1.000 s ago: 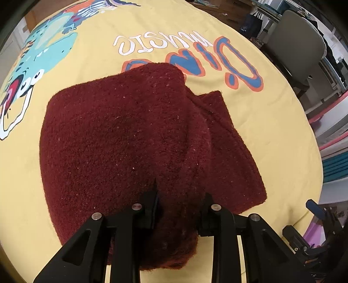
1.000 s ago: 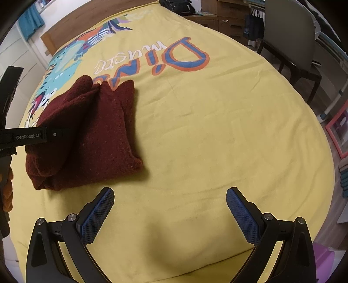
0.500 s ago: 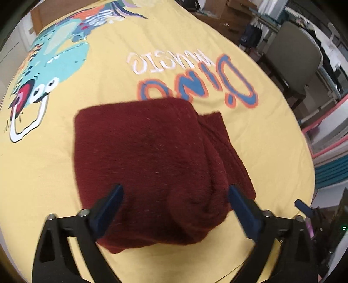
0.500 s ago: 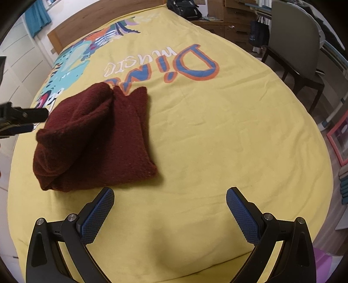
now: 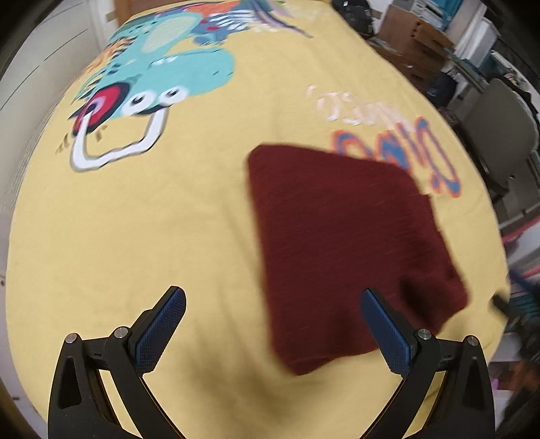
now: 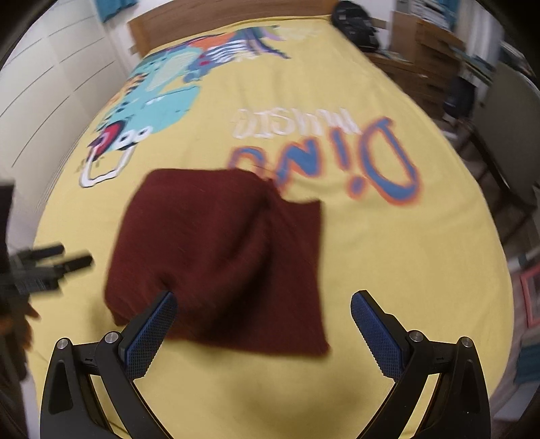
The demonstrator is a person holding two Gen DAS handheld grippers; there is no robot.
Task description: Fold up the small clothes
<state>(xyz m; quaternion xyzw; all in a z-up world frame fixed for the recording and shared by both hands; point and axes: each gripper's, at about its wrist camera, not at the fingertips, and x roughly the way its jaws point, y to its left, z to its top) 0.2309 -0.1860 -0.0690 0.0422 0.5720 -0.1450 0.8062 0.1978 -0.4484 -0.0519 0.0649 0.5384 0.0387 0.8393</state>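
A dark red knitted garment [image 5: 347, 243] lies folded into a rough square on the yellow bedspread [image 5: 162, 229]. My left gripper [image 5: 273, 324] is open and empty, pulled back to the garment's left near corner. In the right wrist view the garment [image 6: 222, 256] lies just ahead. My right gripper [image 6: 263, 324] is open and empty over its near edge. The left gripper shows blurred at that view's left edge [image 6: 50, 263]. Both views are motion-blurred.
The bedspread carries a teal dinosaur print [image 5: 162, 77] and "Dino music" lettering [image 6: 324, 152]. A wooden headboard [image 6: 216, 20] is at the far end. A grey chair [image 5: 499, 135] and shelves stand to the right of the bed.
My left gripper opened, let go of the garment and drew back to the left. My right gripper moved left toward the garment, staying open.
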